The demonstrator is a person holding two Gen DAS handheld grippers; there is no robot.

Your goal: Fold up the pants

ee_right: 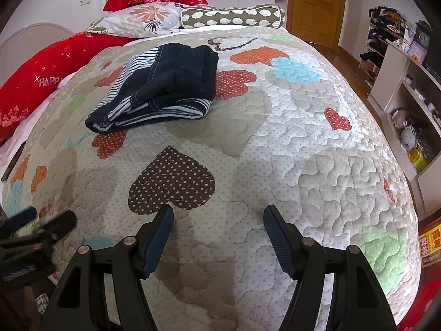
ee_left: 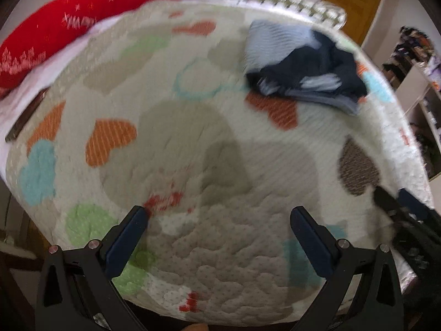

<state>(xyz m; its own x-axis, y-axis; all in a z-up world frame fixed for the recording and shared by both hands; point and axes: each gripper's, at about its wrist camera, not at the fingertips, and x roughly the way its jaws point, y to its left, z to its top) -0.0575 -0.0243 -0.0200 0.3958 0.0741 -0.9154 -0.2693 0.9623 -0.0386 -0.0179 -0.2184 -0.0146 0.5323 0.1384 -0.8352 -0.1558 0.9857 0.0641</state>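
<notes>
Currently I have both claws spread and holding nothing, hovering over the near end of the quilt (ee_right: 303, 127). Left gripper (ee_left: 217, 222): jaws wide apart, view motion-blurred. Right gripper (ee_right: 217, 218): jaws apart, just past a brown dotted heart patch (ee_right: 171, 179). The pants (ee_right: 162, 85), dark navy with a striped lining, lie bundled on the quilt's far left part, well apart from both grippers, short of the pillows (ee_right: 143, 19) at the quilt's head.
</notes>
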